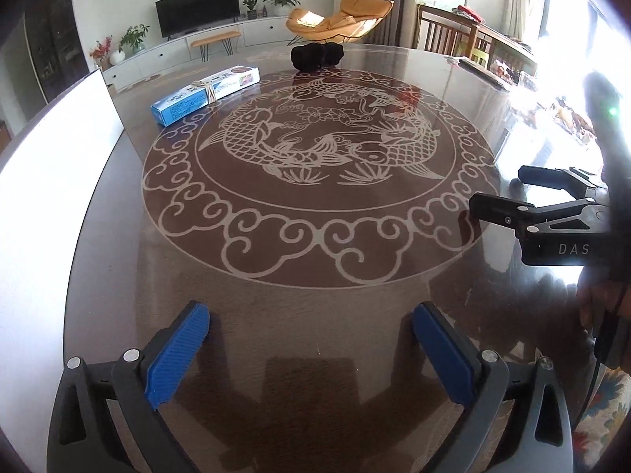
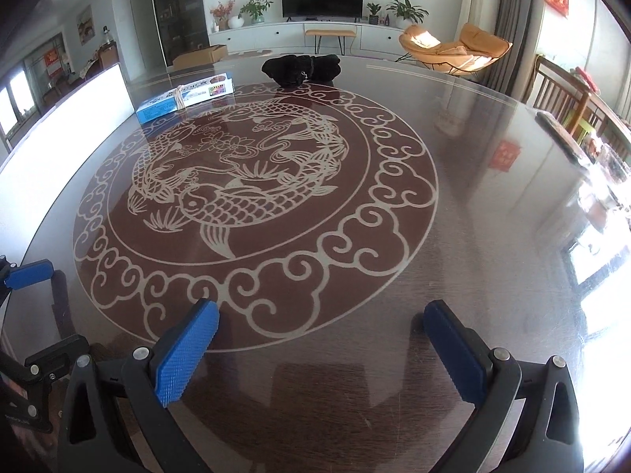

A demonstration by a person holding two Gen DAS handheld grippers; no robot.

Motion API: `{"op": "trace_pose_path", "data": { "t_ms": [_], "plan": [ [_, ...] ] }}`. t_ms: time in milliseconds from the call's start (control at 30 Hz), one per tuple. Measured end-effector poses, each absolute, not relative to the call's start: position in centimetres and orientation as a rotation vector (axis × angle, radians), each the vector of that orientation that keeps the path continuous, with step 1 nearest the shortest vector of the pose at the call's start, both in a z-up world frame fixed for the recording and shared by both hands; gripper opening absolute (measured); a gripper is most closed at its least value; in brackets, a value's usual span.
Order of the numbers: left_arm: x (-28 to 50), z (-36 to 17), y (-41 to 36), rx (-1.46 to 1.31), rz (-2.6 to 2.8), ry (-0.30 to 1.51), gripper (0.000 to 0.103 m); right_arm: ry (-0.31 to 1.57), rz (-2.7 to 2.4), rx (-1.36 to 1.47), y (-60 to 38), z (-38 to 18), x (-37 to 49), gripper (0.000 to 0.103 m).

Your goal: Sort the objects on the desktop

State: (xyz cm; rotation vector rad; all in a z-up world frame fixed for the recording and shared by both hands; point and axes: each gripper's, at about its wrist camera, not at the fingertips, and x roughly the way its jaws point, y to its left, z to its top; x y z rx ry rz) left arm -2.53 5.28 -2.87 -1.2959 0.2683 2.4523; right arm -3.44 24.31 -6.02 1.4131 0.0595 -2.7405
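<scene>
We held both hand-held grippers, left point(image 1: 307, 339) and right point(image 2: 321, 341), spread and empty; the blue box point(image 1: 205, 93) lay far ahead-left, nearer our left, its long axis slanting.

both cameras look forward and steeply down along their own jaws onto the round worktop point(image 1: 118, 276), from its near edge, close above the glossy surface. taking the fish medallion point(image 1: 315, 134) as landmark: the left wrist view sits at its near side, slightly to the left, and faces across it toward the television point(image 1: 197, 8) on the far wall; the right gripper point(image 1: 497, 193) enters at its right edge. the right wrist view sits nearer the medallion's right side, and the left gripper point(image 2: 27, 276) shows at its left edge. both views share the medallion, the blue box point(image 1: 205, 94) at its far left, the black bundle point(image 1: 315, 55) beyond it and the white panel point(image 1: 59, 157) on its left.
</scene>
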Motion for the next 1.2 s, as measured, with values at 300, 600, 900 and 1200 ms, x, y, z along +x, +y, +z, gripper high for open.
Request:
{"op": "trace_pose_path", "data": {
  "t_ms": [300,600,900,1200],
  "plan": [
    [-3.6,-2.9,5.4,-1.284,2.445,0.275,0.103,0.060,-2.740,1.413,24.3,-6.0,-3.4,0.103],
    [-11.2,-1.2,4.6,-1.321,2.380,0.454,0.103,0.060,-2.740,1.413,24.3,-6.0,-3.4,0.103],
    [-25.1,0.8,3.3,-1.313,2.451,0.415,0.103,0.060,-2.740,1.413,24.3,-6.0,-3.4,0.103],
    [-32.1,-2.1,4.4,-1.363,2.437,0.398,0.103,0.060,-2.740,1.413,24.3,-6.0,-3.4,0.103]
  ]
}}
